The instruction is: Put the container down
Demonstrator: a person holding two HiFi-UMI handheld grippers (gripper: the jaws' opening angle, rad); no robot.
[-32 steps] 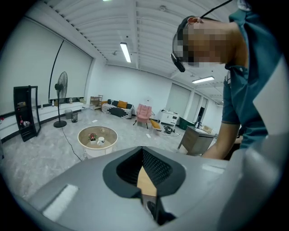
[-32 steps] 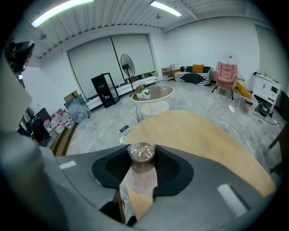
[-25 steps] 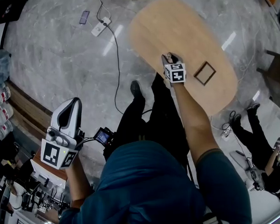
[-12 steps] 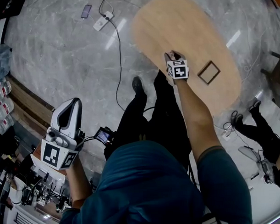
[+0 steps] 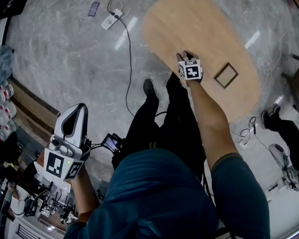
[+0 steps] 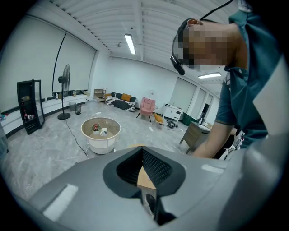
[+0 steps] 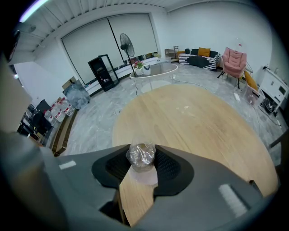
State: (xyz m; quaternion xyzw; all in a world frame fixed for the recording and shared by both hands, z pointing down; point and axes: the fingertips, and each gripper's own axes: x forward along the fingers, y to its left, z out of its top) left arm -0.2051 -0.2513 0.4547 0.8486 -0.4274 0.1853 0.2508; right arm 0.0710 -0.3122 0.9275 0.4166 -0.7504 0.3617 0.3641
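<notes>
My right gripper [image 7: 142, 163] is shut on a small clear container [image 7: 142, 155] with a crinkled plastic top and something brown inside. It hangs over the near edge of the oval wooden table [image 7: 194, 117]. In the head view the right gripper [image 5: 185, 56] sits at the table's [image 5: 200, 26] near rim, and the container is hidden under it. My left gripper [image 5: 71, 125] is held low at the left, well away from the table. In its own view the left gripper [image 6: 143, 168] has its jaws apart with nothing between them.
A dark square frame [image 5: 226, 75] lies on the table right of the gripper. On the marble floor lie a power strip [image 5: 111, 19], its cable and a phone [image 5: 93, 8]. Bottles [image 5: 2, 112] and gear crowd the left edge. Another person [image 5: 282, 131] is at the right.
The right gripper stays at the table's near edge with the container, only drifting slightly. The left gripper has not moved. The person at the right has shifted.
</notes>
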